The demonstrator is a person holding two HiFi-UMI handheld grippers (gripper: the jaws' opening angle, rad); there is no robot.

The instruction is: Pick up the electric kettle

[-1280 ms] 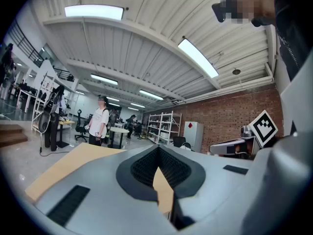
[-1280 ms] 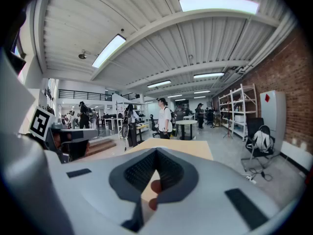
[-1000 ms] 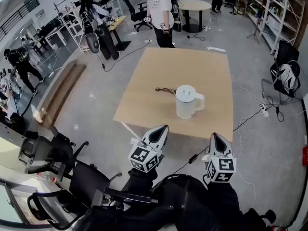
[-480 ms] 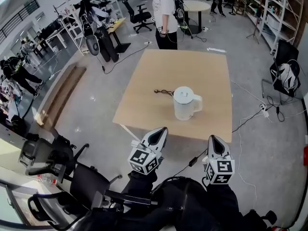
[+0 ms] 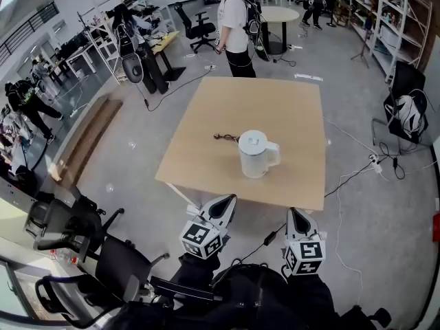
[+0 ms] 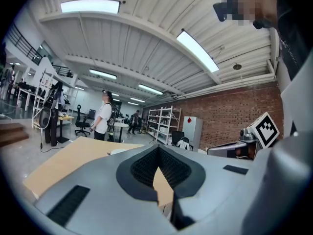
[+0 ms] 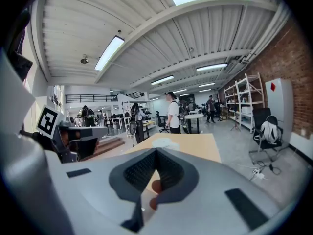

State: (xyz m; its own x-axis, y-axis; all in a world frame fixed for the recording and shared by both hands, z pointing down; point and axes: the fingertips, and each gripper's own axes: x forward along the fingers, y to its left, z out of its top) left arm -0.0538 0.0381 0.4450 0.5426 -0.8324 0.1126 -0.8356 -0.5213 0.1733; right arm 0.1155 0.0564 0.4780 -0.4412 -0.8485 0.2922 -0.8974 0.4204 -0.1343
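Observation:
A white electric kettle [image 5: 256,153] with its lid on stands near the middle of the wooden table [image 5: 289,108], handle to the right. A thin black cord [image 5: 225,137] lies just left of it. My left gripper [image 5: 225,201] and right gripper [image 5: 295,216] hover short of the table's near edge, both shut and empty, well apart from the kettle. In the left gripper view the closed jaws [image 6: 157,148] hide most of the kettle; only its lid [image 6: 119,151] peeks out. The right gripper view shows the jaws [image 7: 156,151] closed below the kettle lid [image 7: 164,142].
A person [image 5: 234,26] stands at the table's far end. Office chairs [image 5: 69,225] crowd the lower left. A black chair with a bag [image 5: 409,108] and shelves [image 5: 392,12] are at the right. A power strip [image 5: 377,162] and cables lie on the floor.
Both grippers have dropped lower in the head view, farther from the table's near edge. The kettle now sits a little left and lower in the picture. The person has shifted.

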